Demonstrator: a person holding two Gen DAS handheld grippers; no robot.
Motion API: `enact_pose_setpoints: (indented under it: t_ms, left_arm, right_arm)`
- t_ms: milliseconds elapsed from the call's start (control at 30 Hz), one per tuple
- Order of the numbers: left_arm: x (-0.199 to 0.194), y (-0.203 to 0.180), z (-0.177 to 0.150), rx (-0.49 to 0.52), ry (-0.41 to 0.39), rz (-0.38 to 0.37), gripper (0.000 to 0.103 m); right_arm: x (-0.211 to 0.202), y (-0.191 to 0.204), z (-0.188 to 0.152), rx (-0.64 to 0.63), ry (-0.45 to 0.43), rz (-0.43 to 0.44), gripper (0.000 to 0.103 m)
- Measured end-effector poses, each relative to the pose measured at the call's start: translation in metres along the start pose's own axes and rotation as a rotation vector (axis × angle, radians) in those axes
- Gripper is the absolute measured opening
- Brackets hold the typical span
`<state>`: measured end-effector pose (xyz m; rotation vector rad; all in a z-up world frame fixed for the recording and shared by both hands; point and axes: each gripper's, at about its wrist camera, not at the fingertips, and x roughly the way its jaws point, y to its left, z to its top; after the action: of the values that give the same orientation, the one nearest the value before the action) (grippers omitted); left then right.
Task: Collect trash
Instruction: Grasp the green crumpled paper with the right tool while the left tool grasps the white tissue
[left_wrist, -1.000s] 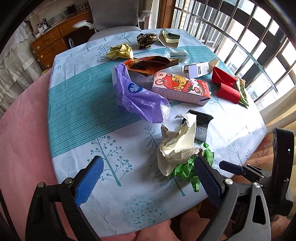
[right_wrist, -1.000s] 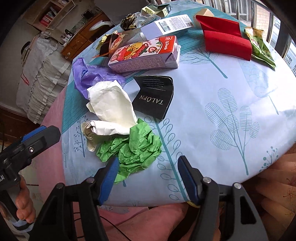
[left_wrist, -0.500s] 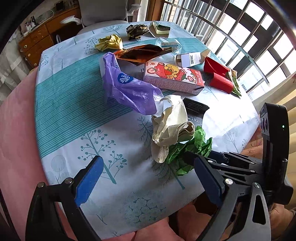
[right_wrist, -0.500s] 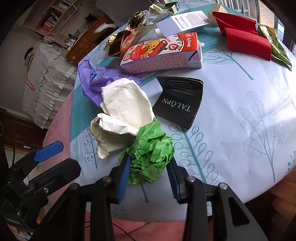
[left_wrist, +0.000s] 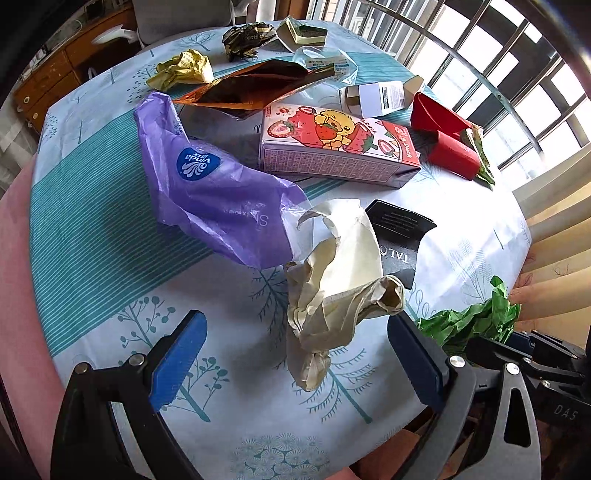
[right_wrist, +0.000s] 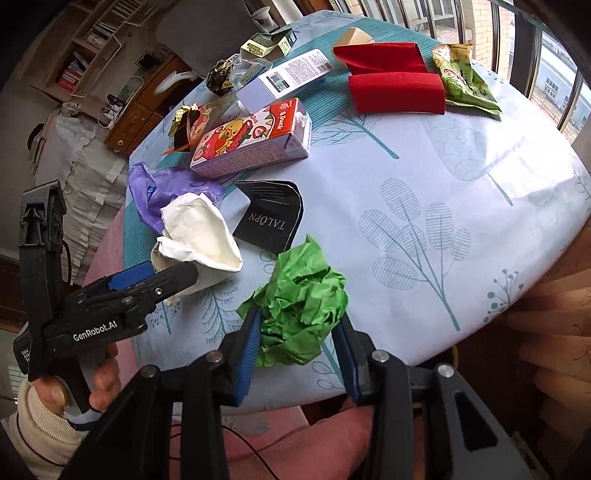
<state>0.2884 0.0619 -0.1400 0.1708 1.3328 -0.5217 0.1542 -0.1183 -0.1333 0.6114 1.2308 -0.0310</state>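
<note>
My right gripper (right_wrist: 297, 345) is shut on a crumpled green paper ball (right_wrist: 301, 314) and holds it a little above the table's near edge; the ball also shows in the left wrist view (left_wrist: 472, 325). My left gripper (left_wrist: 295, 354) is open, its blue pads on either side of a crumpled cream paper bag (left_wrist: 336, 288); the bag also shows in the right wrist view (right_wrist: 199, 229). A purple plastic bag (left_wrist: 214, 192) lies just beyond it.
On the round table with a tree-print cloth (left_wrist: 110, 229) lie a strawberry drink carton (left_wrist: 332, 147), a black TALOPN card (right_wrist: 271, 218), red folded card (right_wrist: 395, 90), a green snack wrapper (right_wrist: 465, 86), an orange foil bag (left_wrist: 251, 88), a white box (left_wrist: 376, 98), and crumpled wrappers.
My right gripper closed on the green paper ball and lifted it off the table toward the near edge. My left gripper moved forward so its open fingers flank the cream paper bag.
</note>
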Motion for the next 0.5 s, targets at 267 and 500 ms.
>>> enact_pose_setpoints:
  t_ms: [267, 500]
  left_arm:
    - [0.026, -0.011, 0.018, -0.016, 0.041, -0.088, 0.066]
    - [0.016, -0.015, 0.006, -0.047, 0.013, -0.088, 0.044]
  right_arm:
    - [-0.013, -0.008, 0.004, -0.003, 0.001, -0.040, 0.039]
    - [-0.021, 0.003, 0.015, -0.090, 0.014, -0.060, 0.039]
